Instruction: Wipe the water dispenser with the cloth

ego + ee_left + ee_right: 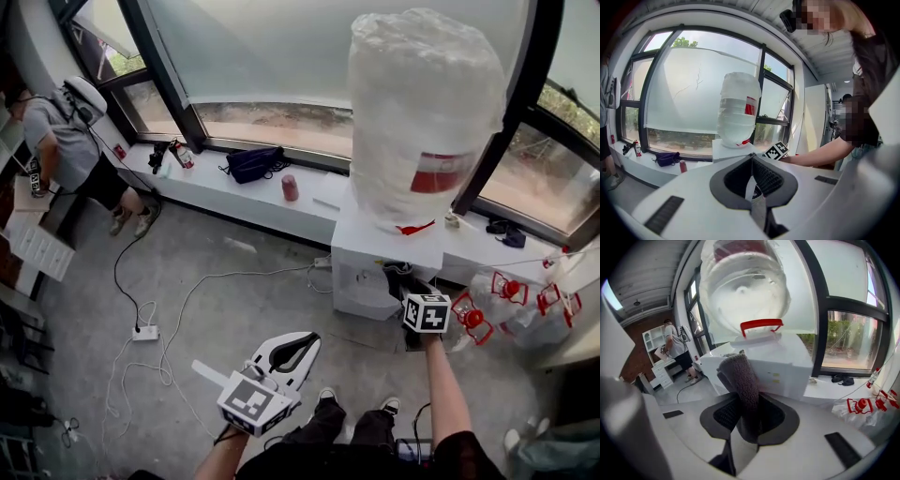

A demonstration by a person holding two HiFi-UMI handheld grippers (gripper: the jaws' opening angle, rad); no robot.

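Head view: looked down on a white dispenser (375,262) by the sill (234,197), with a big wrapped bottle (422,103) standing neck down on top. Saw the right gripper (412,284) out at the dispenser's front, low on its right side. In the right gripper view, saw its jaws squeezed shut on a grey cloth (740,376), folded and sticking up past the tips. Found the cloth's top end right up by the dispenser's top edge, under a red handle (761,324); could not tell if touching. Saw the left gripper (309,339) well apart from the dispenser, above the grey floor (234,309). In the left gripper view, saw its jaws together at the tips with nothing in them, pointing at the dispenser and bottle far off. Saw a dark bag (255,161) and a red can (290,187) on the sill, near each other. Saw white cables (187,300) looping over the floor, and a power strip (145,333) among them. Saw another person (70,141) standing at the far left. Saw clear jugs (506,300) lying just right of the dispenser.
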